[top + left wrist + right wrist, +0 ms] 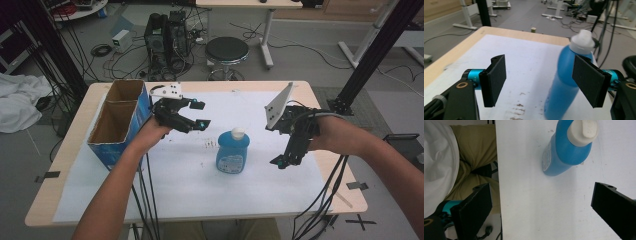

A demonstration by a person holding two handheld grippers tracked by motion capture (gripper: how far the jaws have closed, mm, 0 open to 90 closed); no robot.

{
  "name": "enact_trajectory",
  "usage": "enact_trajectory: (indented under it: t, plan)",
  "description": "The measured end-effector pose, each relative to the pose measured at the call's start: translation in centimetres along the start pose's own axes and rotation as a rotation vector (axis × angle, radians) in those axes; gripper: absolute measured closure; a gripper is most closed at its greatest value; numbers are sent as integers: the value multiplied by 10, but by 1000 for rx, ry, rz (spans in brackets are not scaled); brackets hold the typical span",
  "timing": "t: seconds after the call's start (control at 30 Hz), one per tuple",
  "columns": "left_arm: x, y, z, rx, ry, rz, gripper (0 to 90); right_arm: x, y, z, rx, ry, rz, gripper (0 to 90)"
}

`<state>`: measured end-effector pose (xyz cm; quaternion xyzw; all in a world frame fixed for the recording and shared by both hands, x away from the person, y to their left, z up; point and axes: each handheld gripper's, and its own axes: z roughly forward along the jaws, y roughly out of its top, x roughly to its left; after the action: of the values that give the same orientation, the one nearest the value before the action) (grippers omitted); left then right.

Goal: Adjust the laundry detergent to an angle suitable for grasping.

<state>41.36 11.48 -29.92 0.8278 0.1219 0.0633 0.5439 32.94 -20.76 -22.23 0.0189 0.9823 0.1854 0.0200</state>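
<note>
A blue bottle (232, 154) with a white cap (238, 133) stands upright on the white sheet near the table's middle. My left gripper (200, 115) hovers open just left of it, beside the box. In the left gripper view the bottle (563, 85) rises partly behind the right-hand jaw, outside the gap of the open gripper (540, 81). My right gripper (281, 160) hangs to the bottle's right, pointing down at the sheet. Its own view looks down past the open gripper (541, 205) with the bottle (564, 150) farther up, apart from both jaws.
An open cardboard box (119, 121) with blue sides stands at the table's left. The white sheet (200, 190) covers most of the wooden table (60, 165). Small brown stains (210, 144) mark the sheet left of the bottle. A black stool (227, 50) stands beyond the far edge.
</note>
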Motion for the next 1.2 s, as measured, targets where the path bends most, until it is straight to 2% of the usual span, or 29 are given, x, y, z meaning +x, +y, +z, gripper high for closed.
enact_trajectory:
  t: [0.03, 0.07, 0.37, 0.43, 0.47, 0.57, 0.6, 0.7, 0.73, 0.77, 0.87, 0.93, 0.97, 1.0, 1.03, 1.1, 1.13, 1.17, 1.2]
  plan:
    - [2, 2, -1, 6, -2, -2, 102, 0, 0, 0, 1, 1, 0, 26]
    - [3, 4, -2, 14, 4, -5, 73, 0, 0, 0, 0, 2, 0, 26]
    - [13, 17, -7, 101, 72, 10, 72, -1, -1, 0, -4, 1, 5, 26]
    - [15, 22, -9, 133, 104, 21, 73, -1, -1, 0, -6, 0, 1, 26]
    - [15, 24, -9, 147, 125, 12, 73, -2, -2, 0, -6, 0, 1, 26]
    - [19, 30, -11, 183, 132, 15, 73, -2, -2, 0, -7, -1, 4, 26]
    - [20, 33, -11, 192, 140, 30, 73, -3, -2, 0, -7, 0, 5, 26]
    - [22, 39, -9, 254, 157, 19, 73, -4, -2, 0, -11, 0, 0, 26]
    - [22, 40, -8, 277, 141, 22, 73, -4, -2, 0, -8, 1, 8, 26]
    - [23, 42, -7, 299, 135, 41, 73, -5, -2, 0, -11, 0, 0, 26]
    - [23, 47, -4, 362, 123, 59, 73, -6, -2, 1, -13, 2, 1, 26]
    - [23, 48, 0, 393, 117, 44, 73, -8, -2, 1, -12, 4, -2, 26]
    - [22, 48, 3, 400, 125, 21, 73, -7, -2, 1, -12, 3, 8, 26]
    - [25, 50, 3, 450, 121, 55, 73, -8, -2, 1, -12, 3, 5, 26]
    - [26, 51, 5, 471, 125, 53, 73, -9, -2, 1, -11, 3, 4, 26]
    - [28, 54, 7, 543, 117, 70, 73, -11, -3, 2, -11, 4, 7, 26]
    - [31, 57, 10, 614, 114, 103, 73, -12, -3, 2, -15, 3, 7, 26]
    - [31, 57, 10, 614, 114, 103, 73, -12, -3, 2, -15, 3, 7, 26]
    - [31, 58, 12, 642, 110, 112, 73, -12, -3, 2, -14, 4, 6, 26]
